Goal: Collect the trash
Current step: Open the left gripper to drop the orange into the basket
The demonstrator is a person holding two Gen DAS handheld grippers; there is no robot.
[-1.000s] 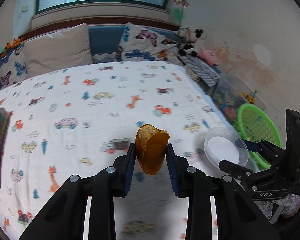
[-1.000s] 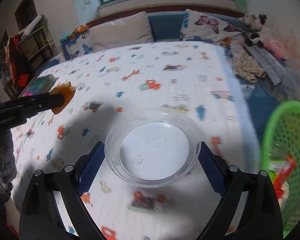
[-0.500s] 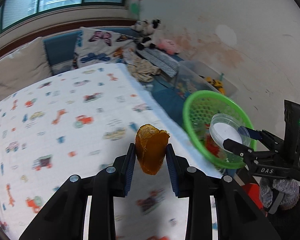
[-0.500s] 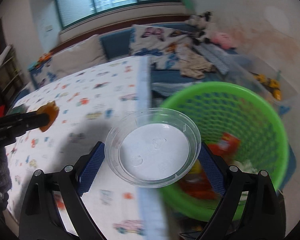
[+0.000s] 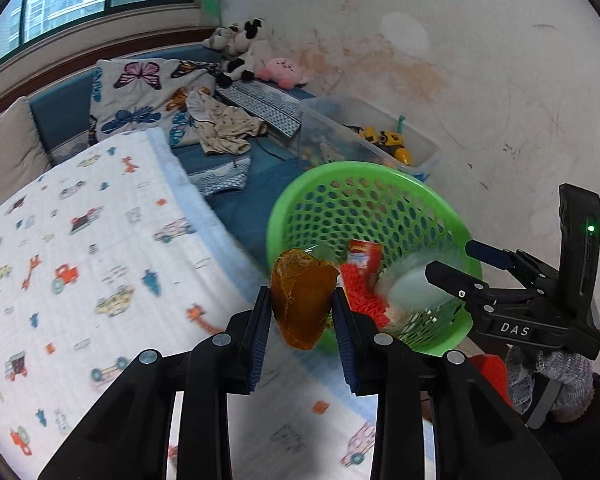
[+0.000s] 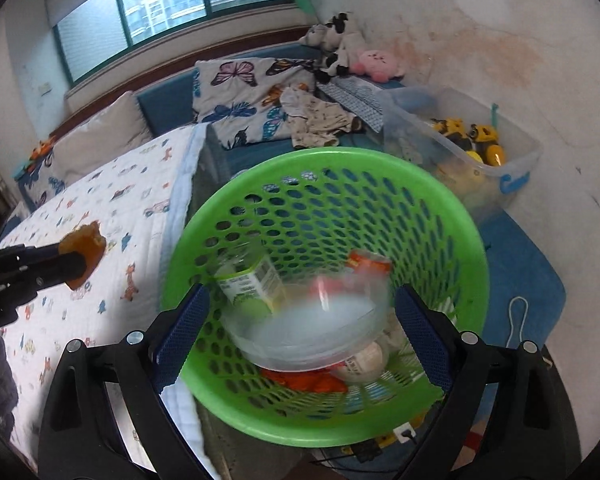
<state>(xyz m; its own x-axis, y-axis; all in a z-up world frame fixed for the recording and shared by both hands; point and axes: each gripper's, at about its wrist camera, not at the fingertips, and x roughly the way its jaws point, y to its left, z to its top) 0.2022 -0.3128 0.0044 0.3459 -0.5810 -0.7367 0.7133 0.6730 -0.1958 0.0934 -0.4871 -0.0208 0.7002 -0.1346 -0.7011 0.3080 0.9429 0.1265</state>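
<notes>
Left claw (image 5: pixel 300 312) clamps the orange peel (image 5: pixel 302 298) beside the green basket (image 5: pixel 364 172); right claw (image 6: pixel 300 312) gapes wide, the plastic bowl (image 6: pixel 308 320) blurred between its fingers. Carry the peel above the rim before releasing.

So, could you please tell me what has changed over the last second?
Both grippers swung from over the bed to the green basket. The right gripper opened and let go of the clear plastic lid, now blurred, dropping into the basket. The left gripper stays shut on the orange peel, still short of the basket.
</notes>
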